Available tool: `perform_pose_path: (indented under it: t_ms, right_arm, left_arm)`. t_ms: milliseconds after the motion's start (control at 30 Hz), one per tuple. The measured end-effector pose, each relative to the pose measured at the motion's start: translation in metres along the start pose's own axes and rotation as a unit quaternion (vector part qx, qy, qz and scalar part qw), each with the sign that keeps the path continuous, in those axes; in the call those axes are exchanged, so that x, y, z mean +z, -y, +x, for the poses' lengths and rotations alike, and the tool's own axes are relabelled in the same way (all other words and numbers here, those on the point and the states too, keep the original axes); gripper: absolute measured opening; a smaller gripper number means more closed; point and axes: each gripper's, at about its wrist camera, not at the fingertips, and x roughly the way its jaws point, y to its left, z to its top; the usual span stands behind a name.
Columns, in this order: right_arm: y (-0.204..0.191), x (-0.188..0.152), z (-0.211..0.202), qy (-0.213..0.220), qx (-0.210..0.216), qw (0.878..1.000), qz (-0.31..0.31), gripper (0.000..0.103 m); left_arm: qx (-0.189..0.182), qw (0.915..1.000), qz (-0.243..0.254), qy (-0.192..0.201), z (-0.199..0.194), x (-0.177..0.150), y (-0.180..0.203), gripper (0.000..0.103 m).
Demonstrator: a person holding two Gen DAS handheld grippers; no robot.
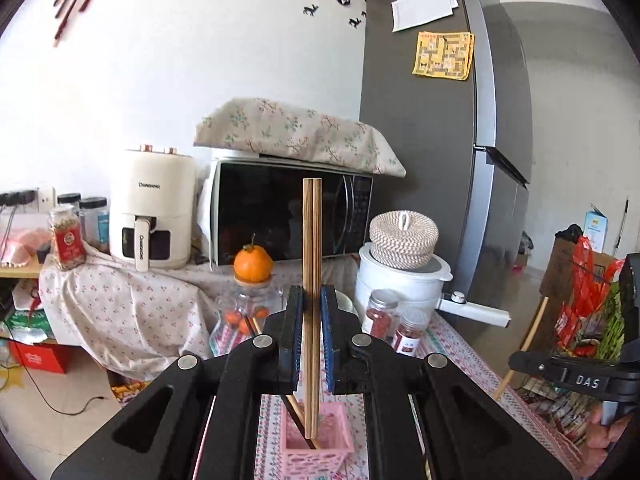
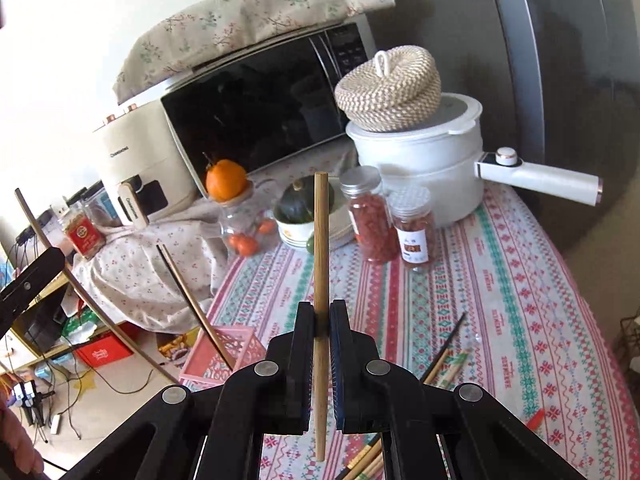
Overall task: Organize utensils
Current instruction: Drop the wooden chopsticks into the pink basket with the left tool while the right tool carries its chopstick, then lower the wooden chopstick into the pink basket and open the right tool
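Left wrist view: my left gripper (image 1: 311,304) is clamped narrow on a pair of chopsticks (image 1: 311,240), pressed side by side and standing upright between the pads. Their lower ends hang at the mouth of the pink basket (image 1: 340,420), where a darker stick (image 1: 294,414) already leans; I cannot tell whether the pair touches the basket floor. At the right edge I see my other gripper's black body and a pale stick (image 1: 528,344) slanting by it.

Right wrist view: my right gripper (image 2: 322,316) is pinched on a single chopstick (image 2: 321,248), held upright, its bottom tip free above the tablecloth (image 2: 520,280). More chopsticks (image 2: 444,360) lie loose on the cloth just right of the fingers, and others show at the bottom edge. The basket (image 2: 240,340) sits near the table's left edge with a stick (image 2: 192,300) leaning out of it. Behind stand two jars (image 2: 370,220), a white pot (image 2: 420,160) and a microwave (image 2: 260,100).
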Motion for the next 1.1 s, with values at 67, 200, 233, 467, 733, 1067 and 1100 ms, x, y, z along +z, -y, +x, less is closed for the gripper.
perform_pose_path:
  t_ms: [67, 200, 233, 467, 733, 1067, 1100]
  right_arm:
    - [-0.002, 0.001, 0.002, 0.0, 0.004, 1.0, 0.002, 0.006]
    - [-0.004, 0.001, 0.005, 0.0, 0.007, 1.0, 0.007, 0.006]
    - [-0.004, 0.002, 0.006, 0.0, 0.007, 1.0, 0.009, 0.006]
    - [-0.007, 0.002, 0.008, 0.001, 0.009, 1.0, 0.01, 0.006]
    - [-0.02, 0.007, 0.01, 0.006, 0.022, 1.0, 0.01, 0.006]
    - [-0.058, 0.026, 0.007, 0.064, 0.047, 0.997, -0.007, 0.006]
    - [-0.062, 0.027, 0.009, 0.068, 0.051, 0.996, -0.008, 0.006]
  left_arm:
    - [0.002, 0.9999, 0.003, -0.01, 0.013, -0.005, -0.002, 0.009]
    - [0.012, 0.9992, -0.007, -0.037, 0.038, -0.017, -0.007, 0.009]
    - [0.015, 0.9988, -0.011, -0.045, 0.044, -0.02, -0.009, 0.009]
    - [0.028, 0.9937, -0.033, -0.104, 0.078, -0.044, -0.014, 0.01]
    - [0.032, 0.9889, -0.053, -0.135, 0.07, -0.047, -0.022, 0.067]
    - [0.03, 0.9768, -0.063, -0.203, 0.042, -0.056, -0.049, 0.075]
    - [0.029, 0.9755, -0.062, -0.209, 0.039, -0.059, -0.052, 0.075]
